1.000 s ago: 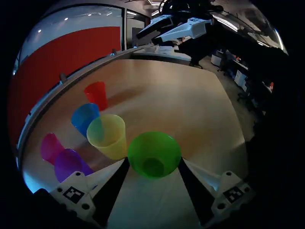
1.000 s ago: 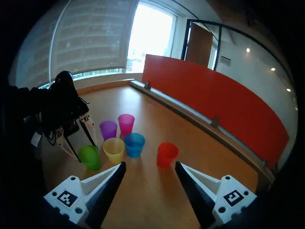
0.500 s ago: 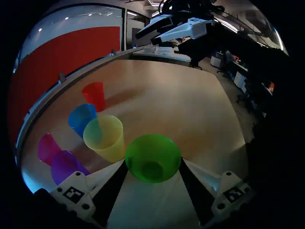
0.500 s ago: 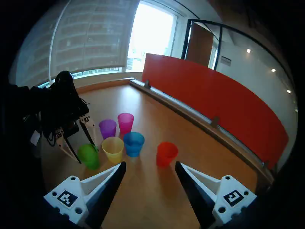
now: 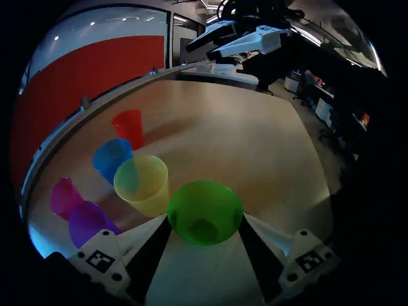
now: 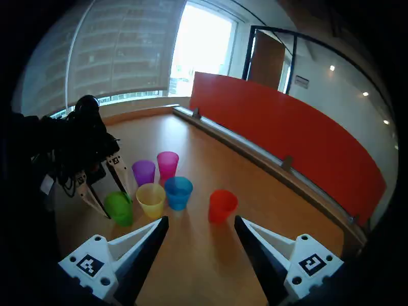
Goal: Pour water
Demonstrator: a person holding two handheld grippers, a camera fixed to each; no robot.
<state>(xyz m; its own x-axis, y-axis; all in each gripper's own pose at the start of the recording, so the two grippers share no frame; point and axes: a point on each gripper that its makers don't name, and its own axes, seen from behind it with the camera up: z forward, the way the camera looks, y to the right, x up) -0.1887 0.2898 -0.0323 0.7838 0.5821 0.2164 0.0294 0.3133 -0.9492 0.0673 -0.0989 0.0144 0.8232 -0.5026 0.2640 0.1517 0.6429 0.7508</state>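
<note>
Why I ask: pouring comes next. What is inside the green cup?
Looking down into the green cup, its green wall and base show, with a darker patch at the bottom. No object lies inside. Whether that patch is water cannot be told.

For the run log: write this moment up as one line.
left tool: shut on green cup | right tool: open, empty | yellow cup: beside green cup, on table
</note>
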